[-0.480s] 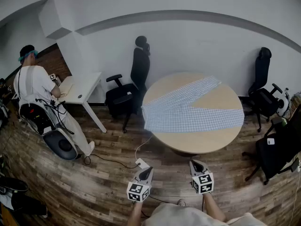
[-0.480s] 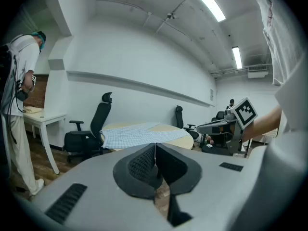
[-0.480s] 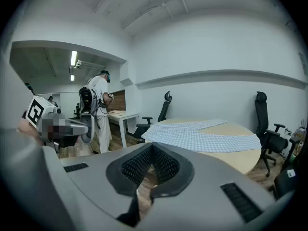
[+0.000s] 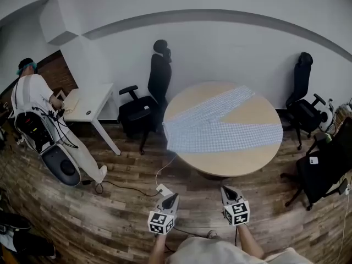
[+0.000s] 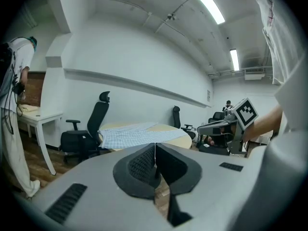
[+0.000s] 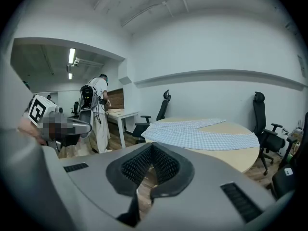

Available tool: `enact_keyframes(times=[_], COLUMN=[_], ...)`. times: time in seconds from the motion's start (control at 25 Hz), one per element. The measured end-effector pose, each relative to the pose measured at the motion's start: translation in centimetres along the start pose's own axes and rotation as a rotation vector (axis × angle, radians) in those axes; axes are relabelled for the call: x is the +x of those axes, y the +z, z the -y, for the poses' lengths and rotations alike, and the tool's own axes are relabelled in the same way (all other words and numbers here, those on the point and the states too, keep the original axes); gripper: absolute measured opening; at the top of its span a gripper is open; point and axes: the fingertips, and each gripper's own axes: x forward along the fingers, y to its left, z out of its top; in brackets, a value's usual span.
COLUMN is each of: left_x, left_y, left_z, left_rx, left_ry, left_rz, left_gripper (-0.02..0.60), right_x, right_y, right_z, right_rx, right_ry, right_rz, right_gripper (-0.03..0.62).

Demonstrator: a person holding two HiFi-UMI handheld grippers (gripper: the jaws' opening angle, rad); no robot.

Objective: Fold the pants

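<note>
Light blue checked pants point(image 4: 220, 126) lie spread flat on a round wooden table point(image 4: 242, 161), legs splayed toward the far and right edges, waist hanging over the left edge. The pants also show in the left gripper view point(image 5: 132, 134) and the right gripper view point(image 6: 202, 136). My left gripper point(image 4: 171, 198) and right gripper point(image 4: 227, 192) hover over the floor in front of the table, well short of it. Both are shut with nothing between the jaws; the pads meet in the left gripper view point(image 5: 155, 159) and the right gripper view point(image 6: 151, 160).
Black office chairs stand left of the table point(image 4: 144, 106) and at the right point(image 4: 305, 100). A person point(image 4: 41, 111) stands at a white desk point(image 4: 91, 103) far left. A cable and power strip point(image 4: 164, 190) lie on the wood floor near my left gripper. Dark gear point(image 4: 324, 175) sits at the right.
The view has shifted slightly; the person at the desk has leaned closer to it. Both grippers stay shut in the same place.
</note>
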Motion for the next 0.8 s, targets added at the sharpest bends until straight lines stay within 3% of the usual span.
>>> enact_keyframes(times=[0.4,0.8], left_x=[0.1,3.5], left_y=[-1.3,-1.4], left_z=[-0.3,-3.3], left_rx=[-0.001,-0.012], left_ry=[-0.045,-0.036], left_rz=[-0.031,-0.051], left_gripper=[0.032,0.032], right_x=[0.2,5.3], right_y=[-1.7,-1.6], right_z=[-0.9,0.4], right_rx=[0.042,0.043], right_ry=[-0.008,0.024], right_rz=[-0.024,-0.046], right_gripper=[0.029,0.029])
